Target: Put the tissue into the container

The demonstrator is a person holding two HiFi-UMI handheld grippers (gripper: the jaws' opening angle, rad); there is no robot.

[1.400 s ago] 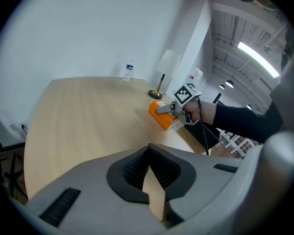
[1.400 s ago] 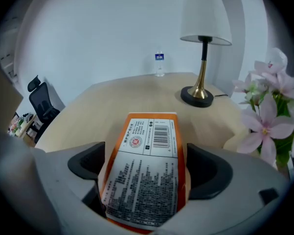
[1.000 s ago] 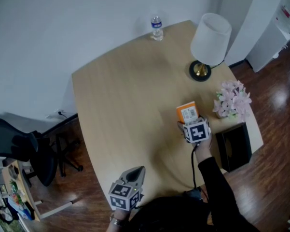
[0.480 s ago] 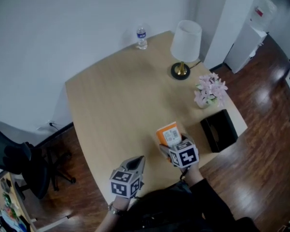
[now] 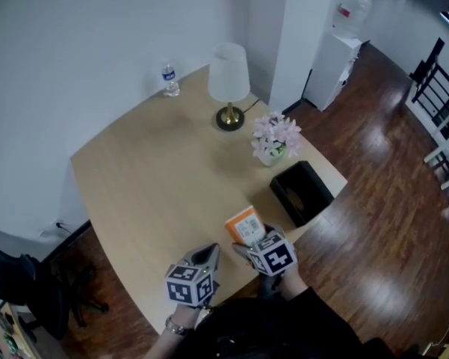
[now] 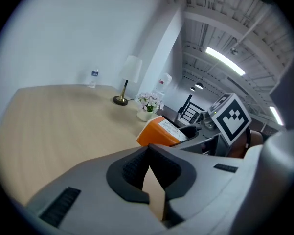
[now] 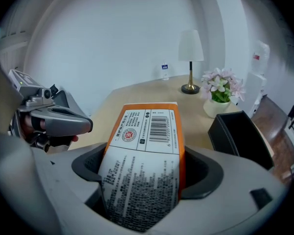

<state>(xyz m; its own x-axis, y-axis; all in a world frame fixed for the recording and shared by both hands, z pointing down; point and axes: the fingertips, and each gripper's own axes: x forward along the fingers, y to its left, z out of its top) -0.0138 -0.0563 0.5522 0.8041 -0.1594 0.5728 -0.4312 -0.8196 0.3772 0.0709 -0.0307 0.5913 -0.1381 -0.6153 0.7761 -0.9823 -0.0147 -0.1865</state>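
The table (image 5: 146,178) fills the head view, which has swung round in the last second. The black container (image 5: 302,193) stands at the table's right edge, just past the flowers (image 5: 273,135). The orange tissue pack (image 5: 244,226) has come back from beside the flowers to the near edge, short of the container and near it (so the carry seems under way, with the drop-in not yet done). The right gripper (image 7: 147,173) clamps the pack with its jaws set wide across it. The left gripper (image 6: 149,153) hangs at the near edge, tips together on nothing. The container's inside is too dark to read, the pack's lower end is buried in the jaws, and whether it clears the tabletop I cannot tell.
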